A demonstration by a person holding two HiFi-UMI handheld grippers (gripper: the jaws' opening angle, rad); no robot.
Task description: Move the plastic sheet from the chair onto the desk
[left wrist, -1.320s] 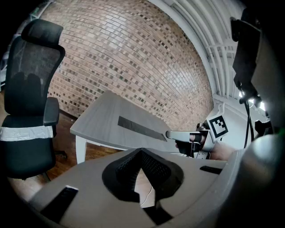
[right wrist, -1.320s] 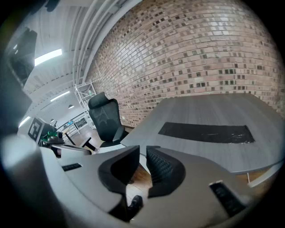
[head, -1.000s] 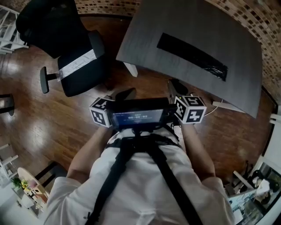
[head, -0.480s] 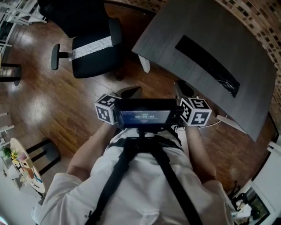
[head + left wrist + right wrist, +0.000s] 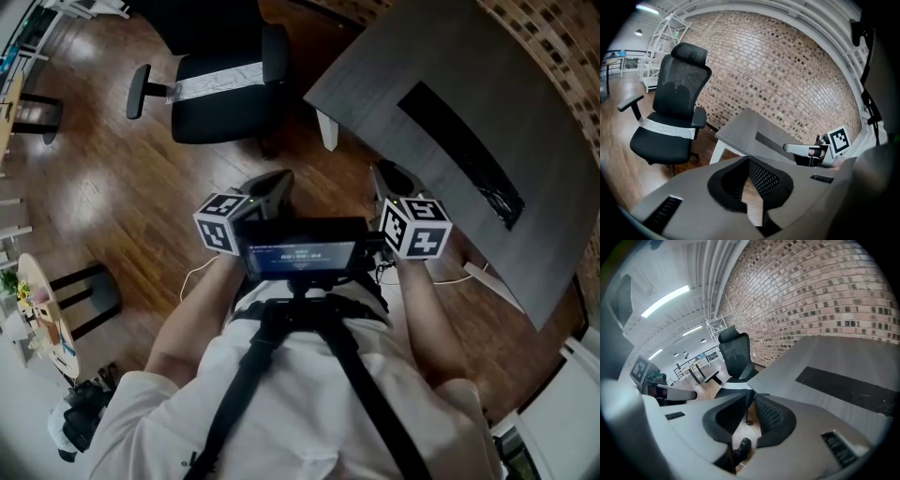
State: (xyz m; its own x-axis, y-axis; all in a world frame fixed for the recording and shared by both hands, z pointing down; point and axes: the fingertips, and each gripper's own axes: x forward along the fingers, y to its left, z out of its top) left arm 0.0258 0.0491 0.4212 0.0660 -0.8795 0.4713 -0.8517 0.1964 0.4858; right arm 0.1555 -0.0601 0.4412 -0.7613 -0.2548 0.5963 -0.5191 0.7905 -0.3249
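The plastic sheet (image 5: 221,82) is a pale strip lying across the seat of a black office chair (image 5: 225,117) at the top of the head view. The grey desk (image 5: 403,103) stands to the right of it. My left gripper (image 5: 279,178) is held low in front of the person, pointing toward the chair, well short of it, jaws shut and empty. My right gripper (image 5: 382,172) hovers by the desk's near edge, jaws a narrow gap apart with nothing between them. The left gripper view shows the sheet (image 5: 665,128) and chair (image 5: 677,79) past that gripper (image 5: 749,162).
A long black strip (image 5: 461,156) lies on the desk top. Brick wall (image 5: 778,70) runs behind desk and chair. White shelving (image 5: 658,42) stands at the far left, a small dark stool (image 5: 86,298) on the wood floor at left. A cable (image 5: 464,276) trails under the desk.
The head view has swung left: chair and sheet now sit nearer the top centre, the desk farther right. Both grippers have turned and edged forward toward the chair.
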